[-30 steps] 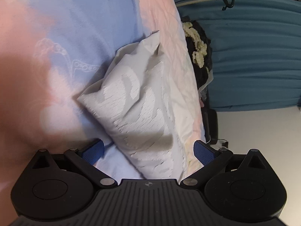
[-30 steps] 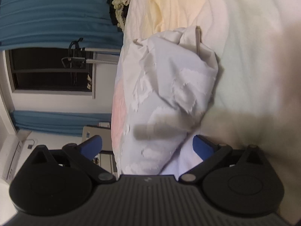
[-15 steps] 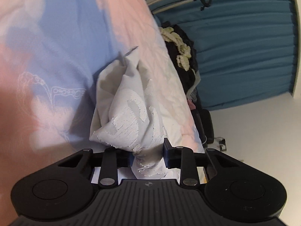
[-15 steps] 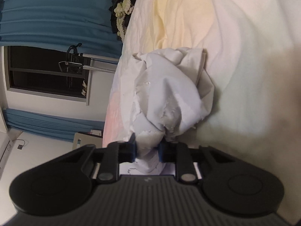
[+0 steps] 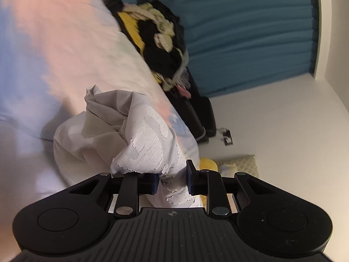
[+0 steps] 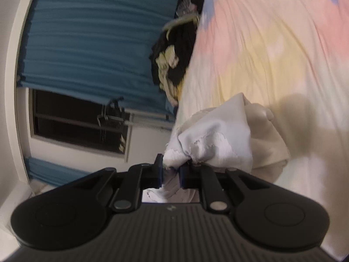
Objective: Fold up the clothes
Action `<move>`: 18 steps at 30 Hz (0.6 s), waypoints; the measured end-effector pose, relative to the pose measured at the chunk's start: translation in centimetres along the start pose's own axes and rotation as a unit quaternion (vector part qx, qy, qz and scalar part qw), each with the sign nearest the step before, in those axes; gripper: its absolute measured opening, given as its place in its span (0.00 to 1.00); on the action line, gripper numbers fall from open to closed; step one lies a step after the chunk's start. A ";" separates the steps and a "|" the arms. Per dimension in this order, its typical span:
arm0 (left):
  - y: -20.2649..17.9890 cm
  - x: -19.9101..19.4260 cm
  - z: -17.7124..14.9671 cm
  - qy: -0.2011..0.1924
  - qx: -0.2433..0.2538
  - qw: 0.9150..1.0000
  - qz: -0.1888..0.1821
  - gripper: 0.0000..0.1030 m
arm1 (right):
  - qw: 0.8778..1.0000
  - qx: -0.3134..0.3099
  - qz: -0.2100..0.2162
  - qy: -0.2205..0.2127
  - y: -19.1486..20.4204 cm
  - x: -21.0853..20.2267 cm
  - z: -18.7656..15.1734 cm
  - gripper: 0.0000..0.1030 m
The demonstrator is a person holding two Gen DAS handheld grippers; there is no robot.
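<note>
Broadly, a pastel bedsheet (image 5: 54,50) fills the scene with blue curtains (image 5: 240,32) and a dark clothes pile (image 5: 161,43) at its far edge, and over it the crumpled white garment (image 5: 144,131) is bunched between the closing jaws of the left gripper (image 5: 172,180) and right gripper (image 6: 170,174).

One garment (image 5: 139,135) – two claws, perhaps one pile (image 5: 157,41).

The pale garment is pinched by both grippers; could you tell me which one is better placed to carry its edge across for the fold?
Probably the left gripper: its closing jaws pinch the pale garment at a patterned edge.
</note>
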State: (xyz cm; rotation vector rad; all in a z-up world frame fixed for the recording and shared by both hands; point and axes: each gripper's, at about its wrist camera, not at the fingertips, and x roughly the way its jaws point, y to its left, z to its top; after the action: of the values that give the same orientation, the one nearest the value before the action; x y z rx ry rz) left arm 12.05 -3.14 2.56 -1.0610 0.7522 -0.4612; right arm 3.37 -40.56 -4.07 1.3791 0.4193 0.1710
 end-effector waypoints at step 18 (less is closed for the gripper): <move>-7.3 32.6 -8.7 0.115 0.248 0.961 -0.054 0.27 | 0.976 -0.091 -0.067 -0.184 -8.1 -2.6 25.2 0.17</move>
State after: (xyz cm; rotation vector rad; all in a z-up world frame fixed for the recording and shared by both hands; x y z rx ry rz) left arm 27.44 -33.31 -3.90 -0.5845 0.7323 -0.8298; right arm 9.64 -66.05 -8.20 1.1667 0.1800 -0.1541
